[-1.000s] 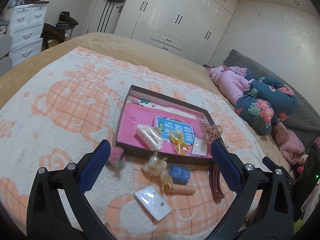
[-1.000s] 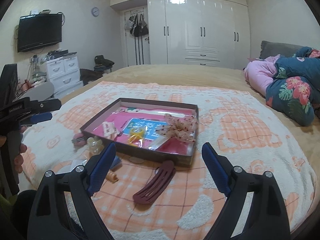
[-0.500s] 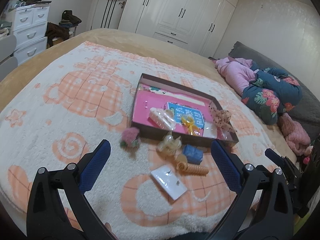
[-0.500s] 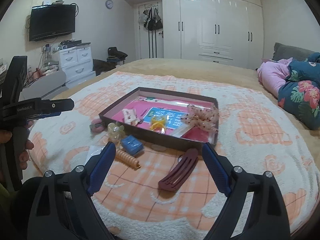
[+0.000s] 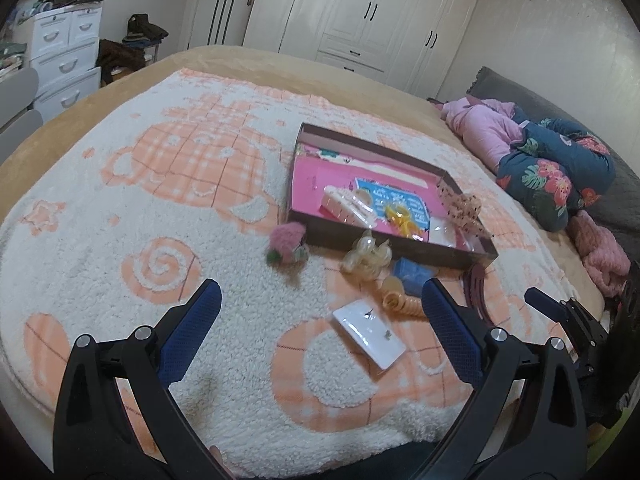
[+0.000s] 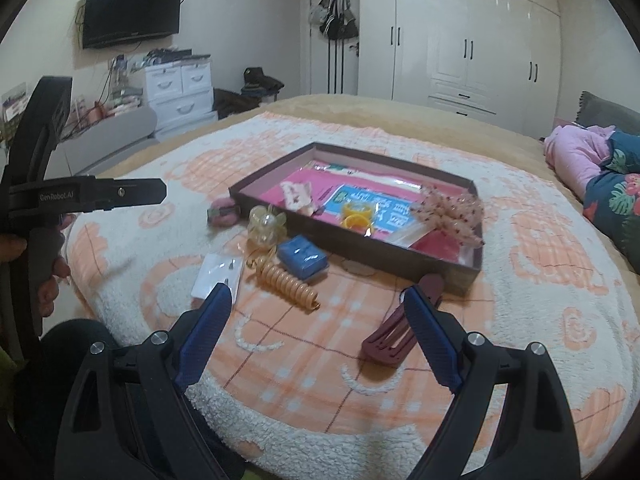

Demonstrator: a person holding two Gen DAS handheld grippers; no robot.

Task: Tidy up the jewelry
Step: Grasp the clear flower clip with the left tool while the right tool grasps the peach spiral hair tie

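Note:
A shallow brown box with a pink lining lies on the bed; it holds a white clip, yellow rings and a dotted bow. In front of it lie a pink pompom tie, a clear claw clip, a blue clip, an orange spiral tie, a white earring card and a maroon hair clip. My left gripper is open and empty, above the card. My right gripper is open and empty, near the maroon clip.
The bed has a white and orange fleece blanket. Pink and floral bedding is piled at the right. White drawers and wardrobes stand beyond the bed. The left gripper's body shows at the left of the right wrist view.
Both grippers have pulled back from the box and drifted left; the loose items now sit nearer the middle of both views. Both stay open and empty.

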